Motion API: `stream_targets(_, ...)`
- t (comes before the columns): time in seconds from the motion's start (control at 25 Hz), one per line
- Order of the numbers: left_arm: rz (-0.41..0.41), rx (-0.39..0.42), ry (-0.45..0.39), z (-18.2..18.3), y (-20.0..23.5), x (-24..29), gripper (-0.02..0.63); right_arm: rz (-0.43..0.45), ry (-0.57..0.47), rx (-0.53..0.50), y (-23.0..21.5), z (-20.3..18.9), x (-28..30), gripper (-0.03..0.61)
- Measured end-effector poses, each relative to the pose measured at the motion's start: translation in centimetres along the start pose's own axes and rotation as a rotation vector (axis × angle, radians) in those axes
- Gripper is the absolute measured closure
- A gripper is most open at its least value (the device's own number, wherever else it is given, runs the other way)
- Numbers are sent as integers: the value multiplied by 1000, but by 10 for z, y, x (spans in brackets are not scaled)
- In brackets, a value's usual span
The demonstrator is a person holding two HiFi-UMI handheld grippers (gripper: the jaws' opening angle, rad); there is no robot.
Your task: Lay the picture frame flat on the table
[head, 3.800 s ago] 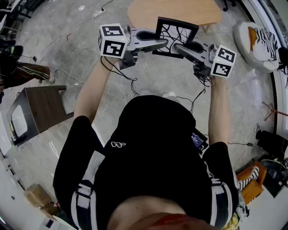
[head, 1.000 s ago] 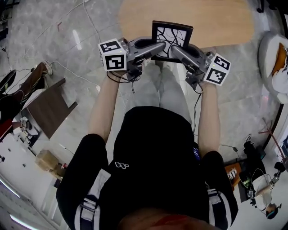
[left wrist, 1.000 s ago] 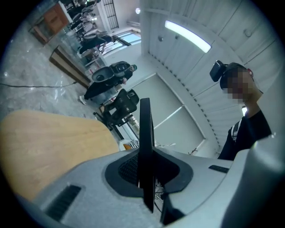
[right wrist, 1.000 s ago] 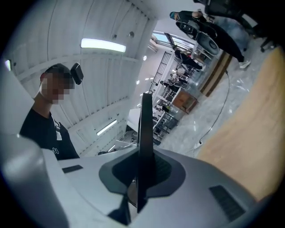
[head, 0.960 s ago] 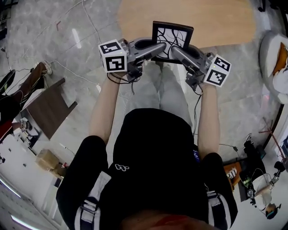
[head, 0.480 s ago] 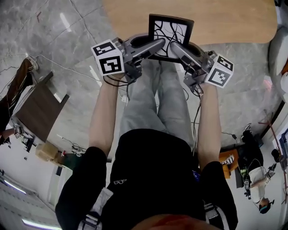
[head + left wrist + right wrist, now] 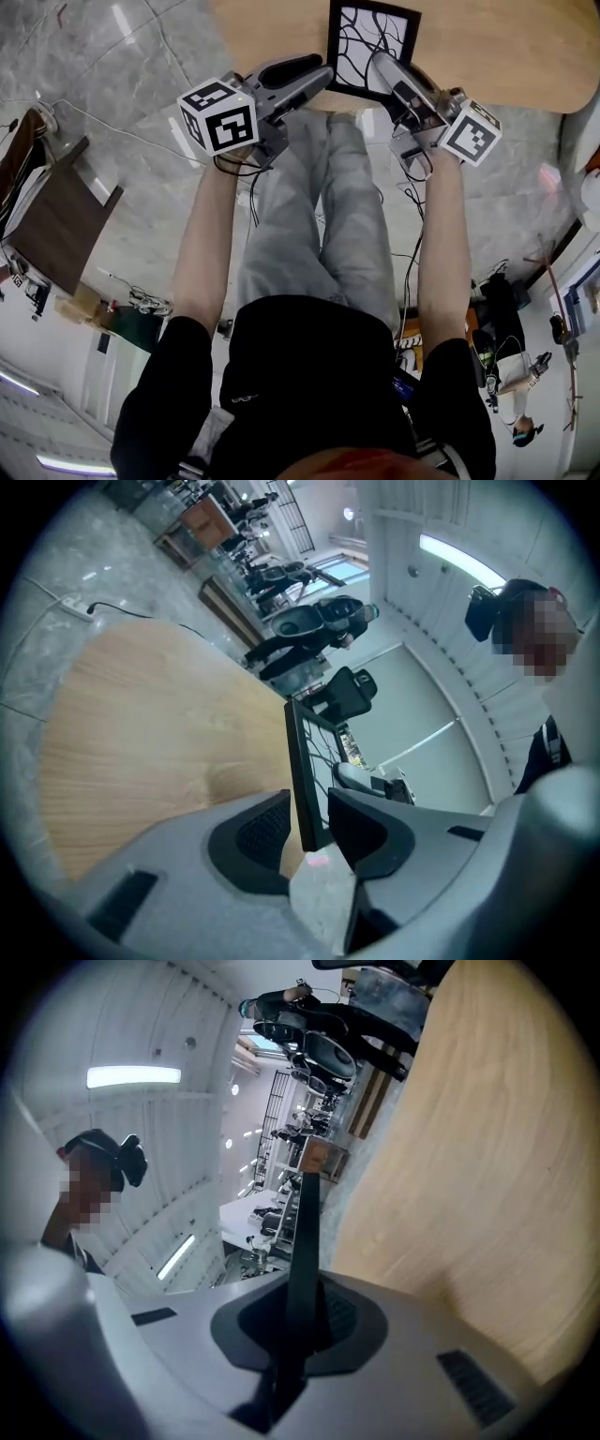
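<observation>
Black picture frame (image 7: pixel 371 47) over wooden surface (image 7: pixel 506 47), pinched by right claw (image 7: pixel 380 64) for control; left claw (image 7: pixel 323 80) spreading, edge between, unpressed.

Picture frame (image 7: pixel 372 47) is bordered in black, w/ black branching lines on white. Table (image 7: pixel 506 47) is grained light wood; floor (image 7: pixel 141 56) is veined grey.

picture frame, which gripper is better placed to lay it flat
Right: the right gripper is clamped on the picture frame over the table, while the left gripper has its jaws opening around the frame.
</observation>
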State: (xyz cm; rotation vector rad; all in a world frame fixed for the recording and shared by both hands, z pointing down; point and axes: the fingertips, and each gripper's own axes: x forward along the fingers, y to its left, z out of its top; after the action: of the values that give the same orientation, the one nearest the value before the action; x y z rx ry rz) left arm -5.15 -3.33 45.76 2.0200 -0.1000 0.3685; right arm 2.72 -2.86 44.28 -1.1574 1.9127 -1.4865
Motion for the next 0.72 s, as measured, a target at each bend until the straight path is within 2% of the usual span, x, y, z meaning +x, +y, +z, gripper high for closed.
stream_targets(0.04,19,1,-1,0,5,-1,490,-36,-6,-2,-12,6,4,557)
stream_targets(0.12,48,8,-6,-3,9,-5,565,-110,0,-2,-32,11,10,557)
stream_targets(0.2,59,3,-15,-11,5,-8,594,-173,27,-10,-47,9,12,557)
stream_targets(0.4,63,-16,-6,-33,-4,-6,597,-252,46,-1,-67,6,12,557)
stream_targets(0.52,60,-23,6,-33,-5,-4,597,-313,38,18,-78,8,15,557)
stream_targets(0.72,43,-42,-5,-28,-5,-2,597,-404,59,-42,-96,7,17,555)
